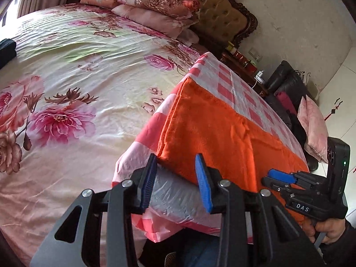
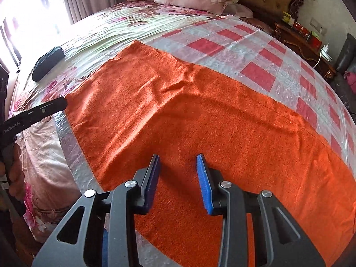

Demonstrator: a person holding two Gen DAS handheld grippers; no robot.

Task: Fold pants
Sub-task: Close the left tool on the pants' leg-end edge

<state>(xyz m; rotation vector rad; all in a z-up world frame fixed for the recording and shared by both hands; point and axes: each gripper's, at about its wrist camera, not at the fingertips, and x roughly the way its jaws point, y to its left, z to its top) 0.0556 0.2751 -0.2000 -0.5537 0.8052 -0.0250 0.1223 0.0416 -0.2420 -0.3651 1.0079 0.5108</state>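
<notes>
Fuzzy matt orange pants (image 2: 200, 122) lie on glossy plastic sheet (image 2: 255, 51).

Home bedroom: floral bed (image 1: 66, 71), stacked pillows (image 1: 155, 6), probably tufted headboard (image 1: 222, 6).

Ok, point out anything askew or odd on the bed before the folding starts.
The orange fleece pants have a ridge of wrinkles near the crotch, not smoothed flat. They lie on a pink-and-white checked plastic sheet. A dark folded bundle sits apart near the far edge. Nothing looks spilled or damaged.
</notes>
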